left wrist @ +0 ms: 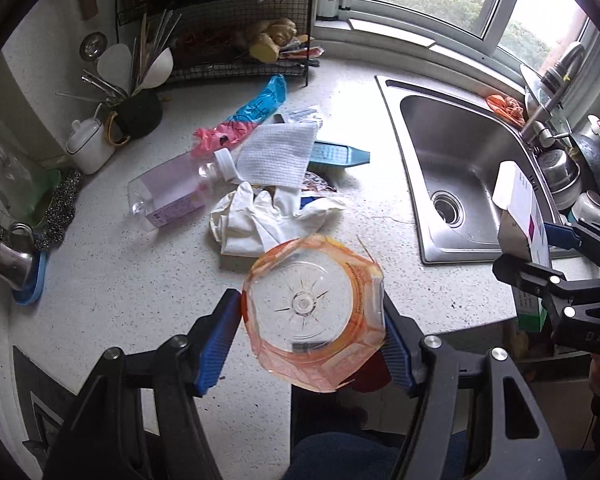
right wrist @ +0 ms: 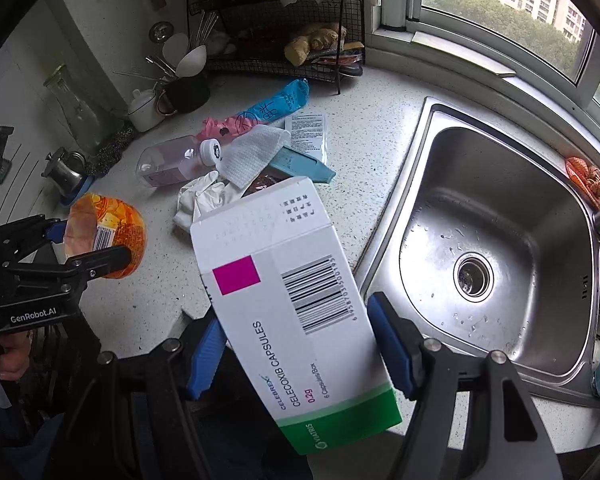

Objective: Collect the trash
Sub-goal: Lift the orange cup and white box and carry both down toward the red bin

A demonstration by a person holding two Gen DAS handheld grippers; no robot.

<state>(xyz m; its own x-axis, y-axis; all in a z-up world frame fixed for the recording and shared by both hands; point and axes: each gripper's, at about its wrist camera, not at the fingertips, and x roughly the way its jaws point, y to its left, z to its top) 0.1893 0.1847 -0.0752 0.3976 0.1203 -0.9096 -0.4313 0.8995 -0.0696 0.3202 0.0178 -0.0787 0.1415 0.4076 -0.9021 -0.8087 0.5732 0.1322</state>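
1. Two grippers in frame, both loaded, both held above the speckled counter (left wrist: 112, 288).
2. Far left of counter: small steel pot (left wrist: 8, 258), scouring pad (left wrist: 62, 208), white lidded jar (left wrist: 88, 146), black utensil mug (left wrist: 138, 114).
3. Left gripper (left wrist: 312, 334): jaws partway apart, blue pads pressed on both sides of an orange-wrapped plastic bottle (left wrist: 314, 308), its clear base facing the camera, clear of the counter.
4. Trash pile on counter beyond it: clear bottle with pink label (left wrist: 172, 192), white gloves (left wrist: 256, 216), white wipe (left wrist: 276, 156), pink-and-blue wrapper (left wrist: 248, 114), teal flat tool (left wrist: 336, 155).
5. Right gripper (right wrist: 300, 354): jaws partway apart, pads clamping a white capsule box (right wrist: 288, 300) by its long sides, tilted, at the counter edge left of the sink.
6. Steel sink (right wrist: 432, 128) on the right.
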